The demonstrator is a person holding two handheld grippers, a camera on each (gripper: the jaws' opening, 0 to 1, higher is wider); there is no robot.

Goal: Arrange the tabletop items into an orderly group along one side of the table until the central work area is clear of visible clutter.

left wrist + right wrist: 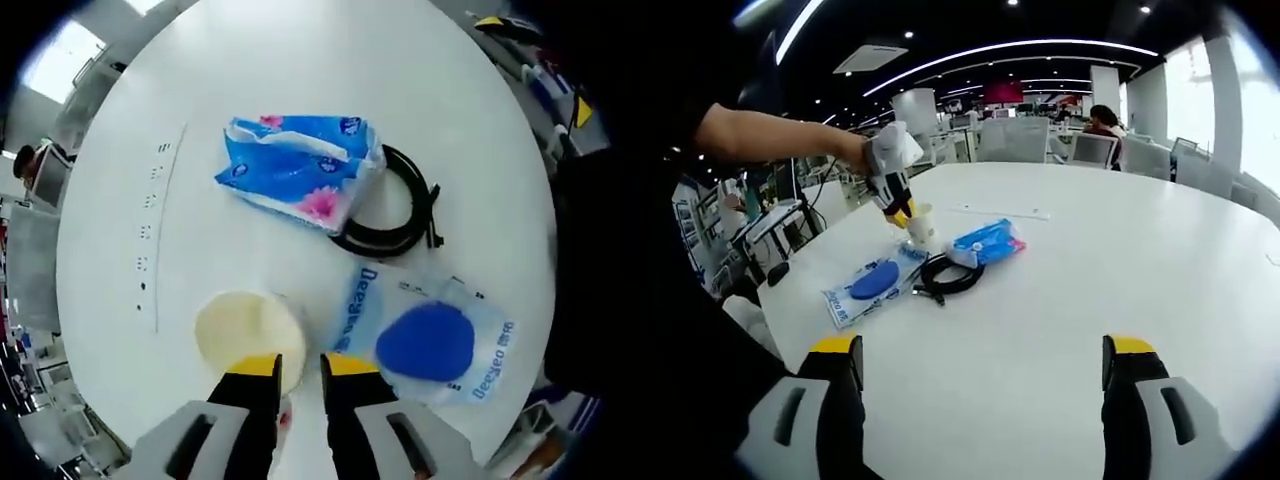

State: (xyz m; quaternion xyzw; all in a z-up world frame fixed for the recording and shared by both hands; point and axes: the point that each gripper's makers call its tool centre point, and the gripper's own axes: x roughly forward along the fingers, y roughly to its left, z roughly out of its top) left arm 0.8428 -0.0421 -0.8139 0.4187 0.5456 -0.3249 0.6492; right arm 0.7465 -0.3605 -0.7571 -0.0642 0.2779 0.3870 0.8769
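Looking down in the left gripper view, the left gripper (pixel 300 372) pinches the rim of a cream paper cup (pixel 249 335) on the white table (pixel 300 80), beside a blue tissue pack (pixel 300 170), black cable coil (pixel 395 205) and blue sponge bag (pixel 430 340). In the right gripper view, the right gripper (pixel 980 365) hangs wide open above bare tabletop, well apart from that cluster.

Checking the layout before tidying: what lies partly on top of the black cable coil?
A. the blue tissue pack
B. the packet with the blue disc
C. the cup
A: in the left gripper view the blue tissue pack overlaps the black cable coil.
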